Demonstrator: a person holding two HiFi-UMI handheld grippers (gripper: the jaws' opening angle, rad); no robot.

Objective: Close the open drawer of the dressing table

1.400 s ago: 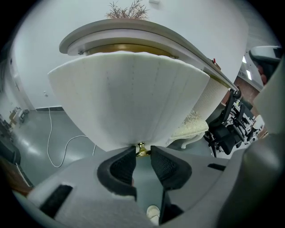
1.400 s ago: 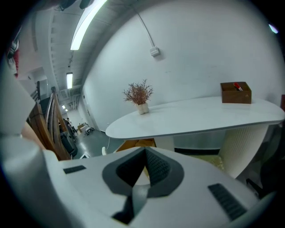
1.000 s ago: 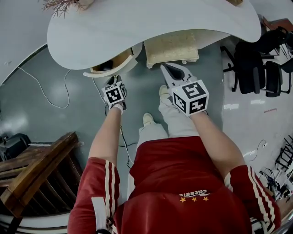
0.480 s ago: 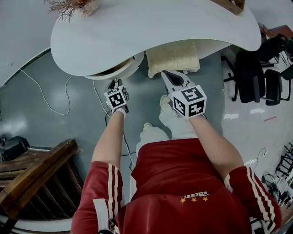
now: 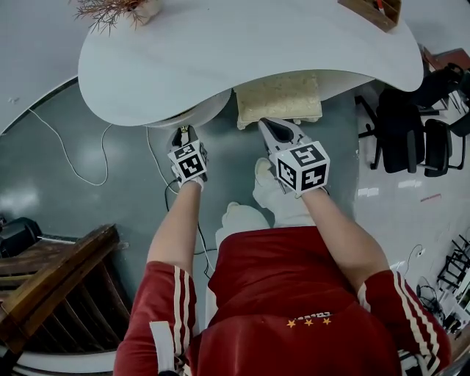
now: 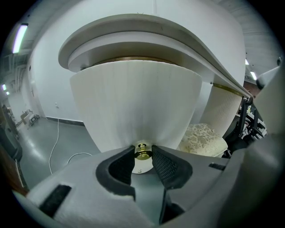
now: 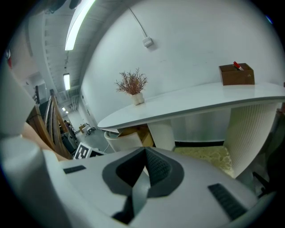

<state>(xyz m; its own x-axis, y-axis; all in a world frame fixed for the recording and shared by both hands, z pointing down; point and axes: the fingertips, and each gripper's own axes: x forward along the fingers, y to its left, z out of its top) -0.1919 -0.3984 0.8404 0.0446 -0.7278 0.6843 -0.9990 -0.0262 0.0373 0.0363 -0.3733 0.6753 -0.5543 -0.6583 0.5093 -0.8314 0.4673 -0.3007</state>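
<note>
The white dressing table (image 5: pixel 220 51) has a curved, ribbed drawer (image 5: pixel 192 116) under its left side. The drawer is almost fully in: only a thin strip of wooden inside (image 6: pixel 129 59) shows beneath the tabletop. My left gripper (image 5: pixel 183 135) is shut on the drawer's small brass knob (image 6: pixel 142 152), which sits between the dark pads (image 6: pixel 161 165). My right gripper (image 5: pixel 273 132) hovers to the right, in front of the cream stool (image 5: pixel 279 99), jaws shut and empty. In the right gripper view the drawer (image 7: pixel 124 139) appears left of the shut gripper (image 7: pixel 144 153).
A dried plant (image 5: pixel 110 9) and a brown box (image 5: pixel 374 9) stand on the tabletop. Black chairs (image 5: pixel 411 117) are at the right and a wooden chair (image 5: pixel 51 279) at the lower left. A cable (image 5: pixel 66 147) trails over the grey floor.
The drawer has slid in under the tabletop, with my left gripper following it toward the table. The right gripper has shifted only slightly.
</note>
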